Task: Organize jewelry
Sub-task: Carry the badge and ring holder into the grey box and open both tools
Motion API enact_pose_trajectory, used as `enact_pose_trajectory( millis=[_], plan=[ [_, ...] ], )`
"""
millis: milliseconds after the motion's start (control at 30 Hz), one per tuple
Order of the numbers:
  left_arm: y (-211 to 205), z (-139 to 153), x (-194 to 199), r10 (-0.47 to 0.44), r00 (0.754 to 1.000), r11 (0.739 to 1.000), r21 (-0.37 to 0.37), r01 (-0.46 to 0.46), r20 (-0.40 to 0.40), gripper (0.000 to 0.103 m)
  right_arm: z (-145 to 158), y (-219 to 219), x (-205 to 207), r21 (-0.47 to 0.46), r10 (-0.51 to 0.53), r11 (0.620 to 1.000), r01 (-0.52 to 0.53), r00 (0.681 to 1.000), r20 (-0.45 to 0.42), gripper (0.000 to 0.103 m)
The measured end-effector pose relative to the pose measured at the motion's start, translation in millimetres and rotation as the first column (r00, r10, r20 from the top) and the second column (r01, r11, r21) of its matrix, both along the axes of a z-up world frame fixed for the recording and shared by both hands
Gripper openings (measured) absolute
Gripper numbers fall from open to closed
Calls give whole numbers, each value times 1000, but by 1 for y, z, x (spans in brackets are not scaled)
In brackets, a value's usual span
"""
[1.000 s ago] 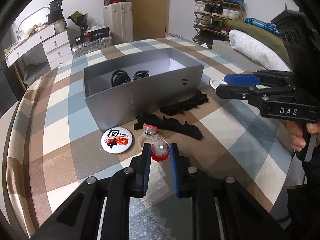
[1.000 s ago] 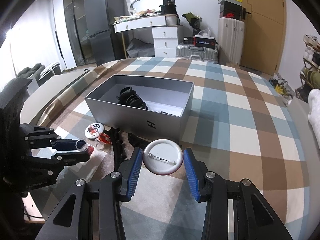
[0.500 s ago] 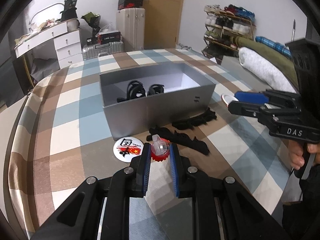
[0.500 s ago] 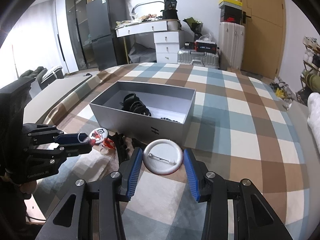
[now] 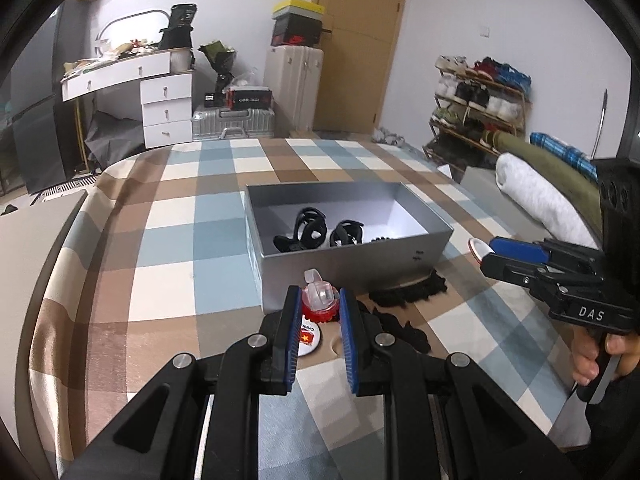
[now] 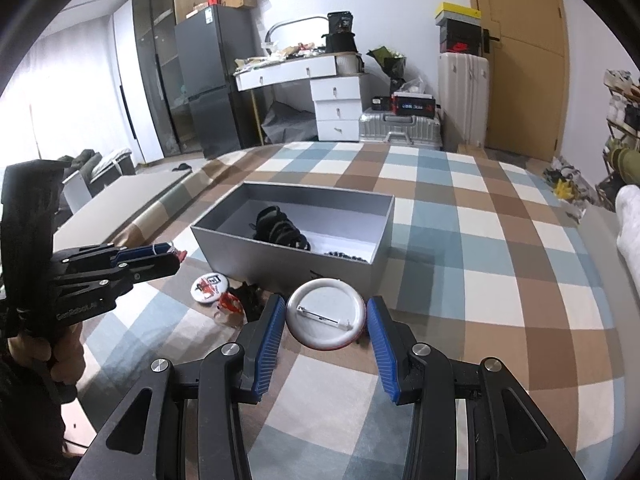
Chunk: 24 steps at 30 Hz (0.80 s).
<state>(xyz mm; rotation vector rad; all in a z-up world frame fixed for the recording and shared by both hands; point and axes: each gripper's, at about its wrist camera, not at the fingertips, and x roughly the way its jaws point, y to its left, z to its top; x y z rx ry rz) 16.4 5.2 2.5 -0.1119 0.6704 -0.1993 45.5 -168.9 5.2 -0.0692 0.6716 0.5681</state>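
A checked blue, brown and cream cloth [image 5: 168, 216] covered the bed under a matte grey cardboard box [image 5: 344, 254]. The left tongs [image 5: 319, 307] pinched a red-and-clear plastic ring [image 5: 319, 300] before it; the right tongs [image 6: 326, 314] clamped a round white pin badge [image 6: 326, 314].

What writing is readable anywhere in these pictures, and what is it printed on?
"DAS": white letters on the side of the right gripper, left wrist view.
Pale print on the side of the left gripper: too blurred to read.
Round badge on the bed, red and black design: too small to read.
Small dark mark on the grey box: unreadable.
Red-and-black carton on the suitcase: white lettering, blurred.
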Motion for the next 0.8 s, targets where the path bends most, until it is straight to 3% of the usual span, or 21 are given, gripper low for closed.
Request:
enact_pose_trajectory(
  millis=[267,800],
  plan=[
    [6,4,-1,35,999,999,-27,-34,30,13,3,-4,0,29,-5,1000,5,1000,10,41],
    [5,9,0,76,996,997,7,-77,45,14,10,-6,-2,82,-3,997,1,1000,31,41]
  ],
)
